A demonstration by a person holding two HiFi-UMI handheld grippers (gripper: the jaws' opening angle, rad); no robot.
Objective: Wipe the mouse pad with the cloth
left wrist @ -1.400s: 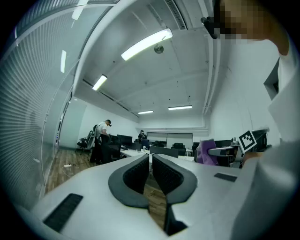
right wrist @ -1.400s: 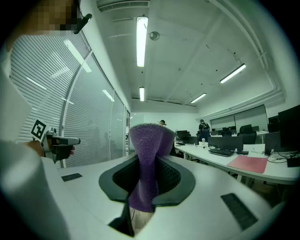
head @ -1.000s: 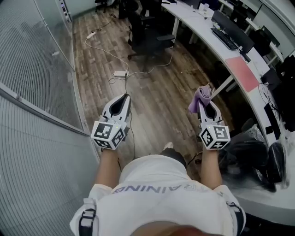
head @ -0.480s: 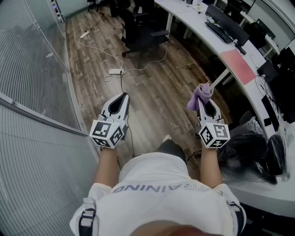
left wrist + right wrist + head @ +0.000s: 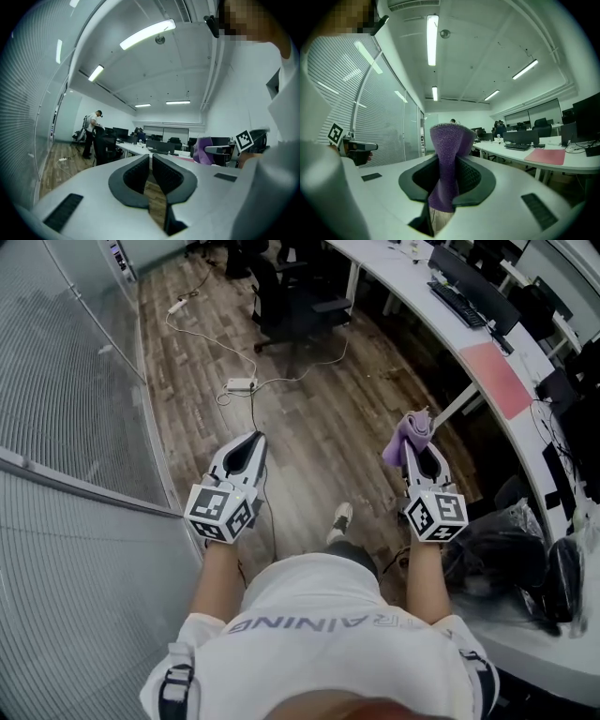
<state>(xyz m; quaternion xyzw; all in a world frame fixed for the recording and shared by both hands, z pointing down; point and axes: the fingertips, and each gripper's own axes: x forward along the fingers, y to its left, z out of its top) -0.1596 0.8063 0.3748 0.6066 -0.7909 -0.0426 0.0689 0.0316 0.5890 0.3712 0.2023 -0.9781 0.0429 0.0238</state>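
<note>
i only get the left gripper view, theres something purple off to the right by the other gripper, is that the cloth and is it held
Observer: Yes. In the right gripper view the purple cloth is pinched between the right gripper jaws and sticks up past them.
Operator: where's the mouse pad
Observer: The head view shows a pink pad, likely the mouse pad, lying on the long white desk, ahead and to the right of the right gripper.
Operator: are we at the desk
Observer: Not at it. In the head view, wood floor lies between the grippers and the desk, with a white shoe out in front of the person.
</note>
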